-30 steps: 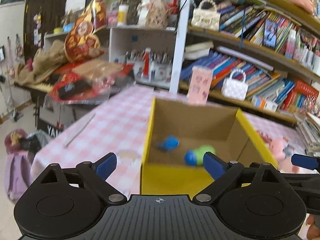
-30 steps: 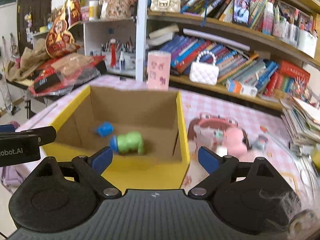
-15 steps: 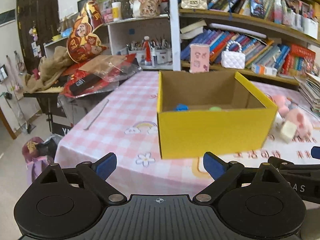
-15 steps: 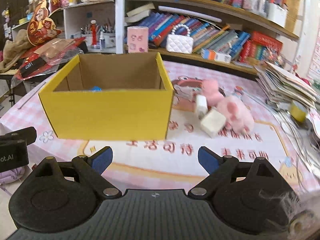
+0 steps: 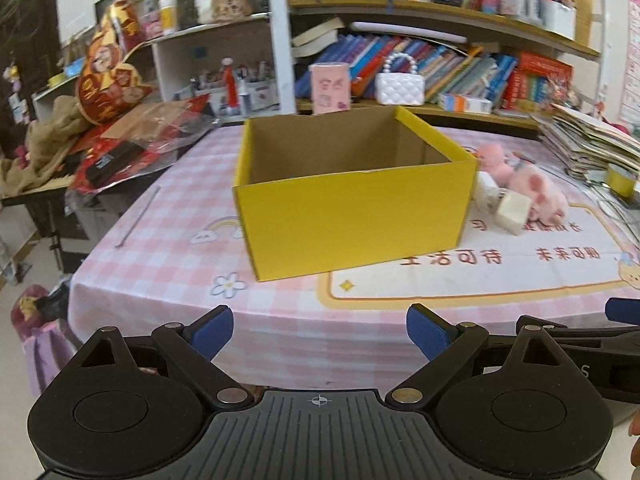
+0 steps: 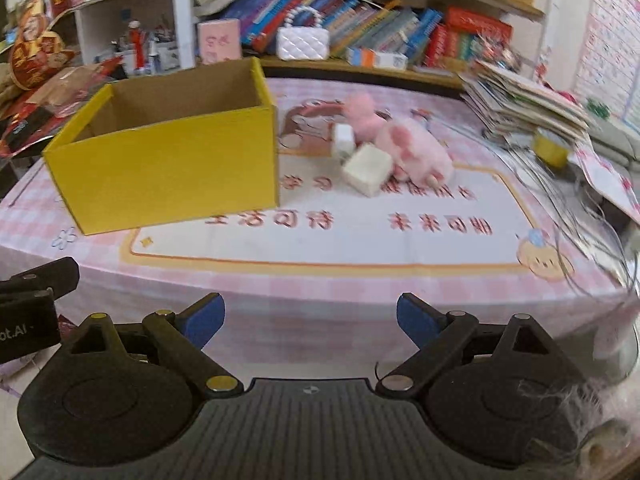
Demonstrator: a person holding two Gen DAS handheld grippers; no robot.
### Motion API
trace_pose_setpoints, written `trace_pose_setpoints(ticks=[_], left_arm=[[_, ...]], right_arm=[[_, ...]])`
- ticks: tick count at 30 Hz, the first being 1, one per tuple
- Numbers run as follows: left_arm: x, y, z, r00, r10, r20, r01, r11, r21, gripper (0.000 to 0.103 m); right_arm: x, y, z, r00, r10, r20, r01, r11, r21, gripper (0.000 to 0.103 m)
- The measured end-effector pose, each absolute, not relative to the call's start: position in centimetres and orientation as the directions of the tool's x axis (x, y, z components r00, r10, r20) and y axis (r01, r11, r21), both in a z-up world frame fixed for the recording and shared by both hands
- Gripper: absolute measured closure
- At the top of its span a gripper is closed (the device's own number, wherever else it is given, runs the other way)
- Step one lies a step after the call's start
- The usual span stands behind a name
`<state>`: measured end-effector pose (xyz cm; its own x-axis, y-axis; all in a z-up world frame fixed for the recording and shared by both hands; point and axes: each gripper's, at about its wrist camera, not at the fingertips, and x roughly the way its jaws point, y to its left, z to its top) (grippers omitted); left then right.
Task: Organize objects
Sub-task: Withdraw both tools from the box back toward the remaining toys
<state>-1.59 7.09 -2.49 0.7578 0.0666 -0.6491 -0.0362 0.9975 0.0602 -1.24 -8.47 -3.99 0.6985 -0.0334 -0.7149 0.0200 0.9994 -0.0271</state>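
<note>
Pink-checked table [image 5: 168, 256]: one yellow box [image 5: 352, 220], two white cubes [image 6: 367, 170], one pink plush [image 6: 412, 148].

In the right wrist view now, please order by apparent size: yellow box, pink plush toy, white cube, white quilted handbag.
1. yellow box
2. pink plush toy
3. white cube and white quilted handbag: similar; the handbag sits farther back on the shelf, so unsure.
</note>
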Motion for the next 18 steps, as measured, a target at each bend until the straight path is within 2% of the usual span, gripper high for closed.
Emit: trace_pose_setpoints(ticks=[18], left_arm=[[2.1, -1.8, -2.9, 0.727, -0.131, -0.675, 0.234, 0.97, 0.064, 0.008]], right_arm=[[-2.3, -16.6, -3.6, 0.675, -0.206, -0.708, 0.259, 0.965, -0.034, 0.006]])
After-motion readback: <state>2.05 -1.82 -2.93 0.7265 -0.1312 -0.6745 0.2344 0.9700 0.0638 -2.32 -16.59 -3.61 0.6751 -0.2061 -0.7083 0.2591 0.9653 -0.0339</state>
